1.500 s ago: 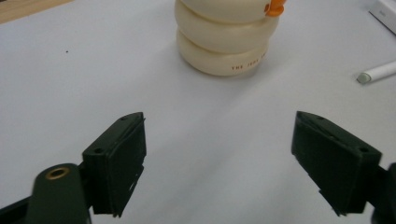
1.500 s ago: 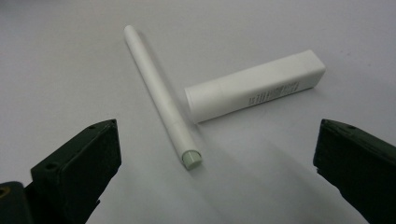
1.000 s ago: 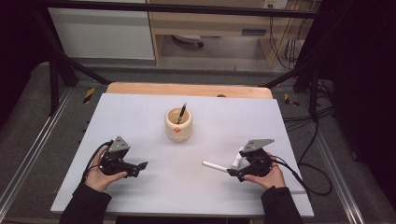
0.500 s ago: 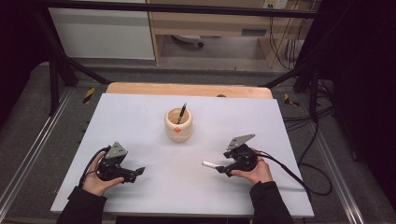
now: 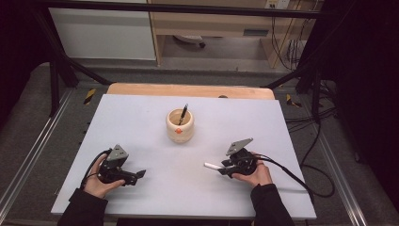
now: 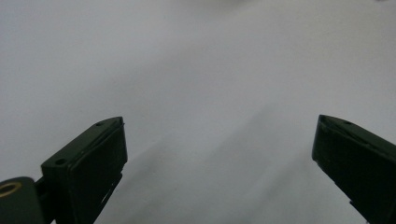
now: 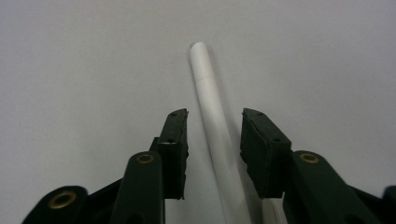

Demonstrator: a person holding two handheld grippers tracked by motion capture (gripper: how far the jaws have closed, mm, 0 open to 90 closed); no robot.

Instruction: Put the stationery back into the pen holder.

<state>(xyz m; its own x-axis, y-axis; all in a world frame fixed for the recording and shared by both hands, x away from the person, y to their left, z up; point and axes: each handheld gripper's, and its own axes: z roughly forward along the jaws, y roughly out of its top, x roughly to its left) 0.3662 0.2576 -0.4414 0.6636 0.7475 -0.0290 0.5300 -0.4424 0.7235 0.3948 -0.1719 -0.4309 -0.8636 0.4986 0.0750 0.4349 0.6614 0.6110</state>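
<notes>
Hands are coming back toward the table edge; right claw [image 7: 214, 140] is straddling a white pen [image 7: 211, 112] half-open, left claw [image 6: 219, 158] is gaping wide.

table [image 5: 141, 122]: matt, smooth | cup [image 5: 180, 127]: pale wood | white pen [image 7: 212, 100]: smooth plastic

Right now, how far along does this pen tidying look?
Done: one dark pen stands in the wooden cup. In hand: the right claw straddles a white pen lying on the table, jaws apart with a gap on each side, so not gripped. The left claw is open over bare table. Left, probably: close on the white pen and carry it to the cup.
</notes>
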